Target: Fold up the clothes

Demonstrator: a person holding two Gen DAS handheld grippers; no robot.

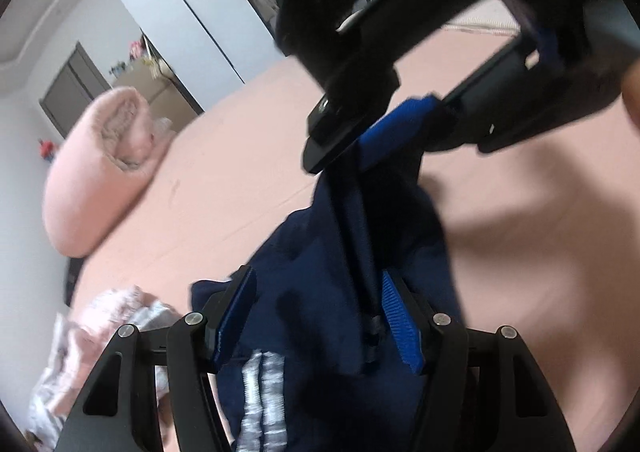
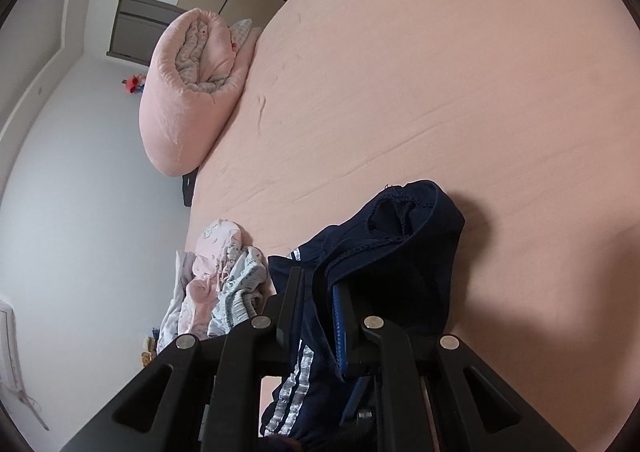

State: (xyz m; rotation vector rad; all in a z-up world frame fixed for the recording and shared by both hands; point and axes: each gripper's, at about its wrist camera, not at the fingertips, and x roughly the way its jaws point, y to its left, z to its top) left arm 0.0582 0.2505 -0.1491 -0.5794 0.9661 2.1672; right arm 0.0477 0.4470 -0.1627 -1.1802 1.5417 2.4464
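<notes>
A: Holding navy trousers (image 2: 404, 236) up off the pink bed (image 2: 460, 72), striped side hanging down. Right gripper (image 2: 320, 316) pinched nearly closed on a fold of the cloth near a hemmed opening.

B: And the left gripper (image 1: 316, 316)?

A: Standing about half wide, blue pads on either side of the hanging cloth, not pressing it from the look of things. Rather blurred there, so hard to be certain about contact.

B: Best way forward, then?

A: Probably slide the left one along the edge to a matching corner before closing. Grab only one layer's edge, not a bunched handful. Then pull both apart until the cloth hangs flat.

B: Worth watching anything?

A: Keep clear of the right gripper (image 1: 372, 120), just above in the left view. Steer away from the pile of pale clothes (image 2: 216, 284) at the bed's edge too. Lay down on the bare sheet, well short of the rolled pink blanket (image 2: 188, 92).

B: Stripes?

A: Line up along one side, so both legs stack evenly.
</notes>
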